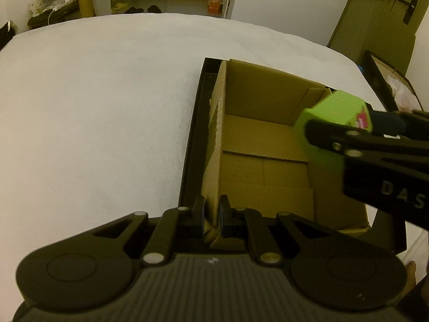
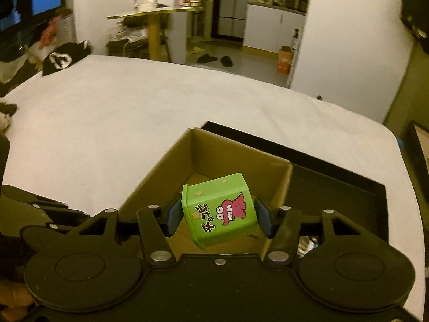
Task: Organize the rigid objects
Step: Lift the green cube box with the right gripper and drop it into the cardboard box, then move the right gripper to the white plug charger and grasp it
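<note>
Gripping the green box (image 2: 219,212) between its two blue pads, your right gripper (image 2: 218,216) holds it tilted over the open cardboard carton (image 2: 158,171) — a pad presses on each side face, and the box hangs clear of the carton floor. On the face turned toward you sits a pink cartoon dinosaur with a wide toothy grin, some black lettering beside it and small pale stars around it. From the left wrist view the same green box (image 1: 335,118) appears at about three o'clock, above the carton's right wall, with the right gripper (image 1: 375,145) coming in from that edge.

The carton (image 1: 268,145) has nothing visible on its floor; only the folded bottom flaps show. It stands inside a shallow black tray (image 1: 193,134), whose rim runs along the carton's left side and far corner. In the right wrist view the black tray (image 2: 335,185) stretches out toward three o'clock of the carton.

Your left gripper (image 1: 213,214) sits at six o'clock of the carton, its fingers clenched on the torn near end of the carton's left wall — the cardboard edge stands pinched between the two pads.

Tray and carton rest on a white sheet (image 1: 93,107) that spreads wide toward nine and twelve o'clock. Beyond it, at twelve o'clock in the right wrist view, stand a small round table (image 2: 155,13) and a pair of dark slippers (image 2: 214,59) on the floor.
</note>
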Demonstrator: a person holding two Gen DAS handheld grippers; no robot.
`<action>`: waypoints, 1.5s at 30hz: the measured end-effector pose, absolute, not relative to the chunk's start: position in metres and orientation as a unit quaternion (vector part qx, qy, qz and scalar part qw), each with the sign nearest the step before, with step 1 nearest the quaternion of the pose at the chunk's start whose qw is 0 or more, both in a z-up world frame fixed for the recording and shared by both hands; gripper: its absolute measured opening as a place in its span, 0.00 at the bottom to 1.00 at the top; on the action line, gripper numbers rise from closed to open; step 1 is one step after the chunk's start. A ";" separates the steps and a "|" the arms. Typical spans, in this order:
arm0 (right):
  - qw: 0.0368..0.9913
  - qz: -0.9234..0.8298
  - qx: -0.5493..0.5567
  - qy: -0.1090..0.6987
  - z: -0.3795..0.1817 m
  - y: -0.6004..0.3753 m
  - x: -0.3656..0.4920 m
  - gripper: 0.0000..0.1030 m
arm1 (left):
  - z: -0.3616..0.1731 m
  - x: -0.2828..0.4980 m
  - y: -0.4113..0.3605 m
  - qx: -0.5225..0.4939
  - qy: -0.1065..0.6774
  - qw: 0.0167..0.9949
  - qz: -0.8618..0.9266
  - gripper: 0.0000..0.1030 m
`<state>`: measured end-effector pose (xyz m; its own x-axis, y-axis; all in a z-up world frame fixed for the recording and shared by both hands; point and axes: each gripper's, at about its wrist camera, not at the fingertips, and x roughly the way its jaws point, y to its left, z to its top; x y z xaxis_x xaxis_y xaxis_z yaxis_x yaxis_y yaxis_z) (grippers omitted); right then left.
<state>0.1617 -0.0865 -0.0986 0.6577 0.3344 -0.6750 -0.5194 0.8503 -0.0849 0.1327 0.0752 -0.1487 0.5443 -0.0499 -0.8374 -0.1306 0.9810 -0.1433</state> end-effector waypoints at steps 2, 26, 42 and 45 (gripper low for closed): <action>0.899 0.246 -0.143 0.334 -0.097 -0.081 0.162 0.54 | -0.149 0.132 0.076 -0.099 0.477 0.873 0.022 0.10; 0.906 0.257 -0.089 0.325 -0.100 -0.113 0.159 0.58 | -0.147 0.134 0.070 -0.095 0.480 0.871 0.034 0.10; 0.909 0.181 -0.019 0.375 -0.118 -0.164 0.161 0.58 | -0.145 0.134 0.064 -0.079 0.484 0.870 0.046 0.10; 0.910 0.162 -0.008 0.382 -0.123 -0.177 0.161 0.58 | -0.145 0.134 0.063 -0.076 0.485 0.870 0.048 0.10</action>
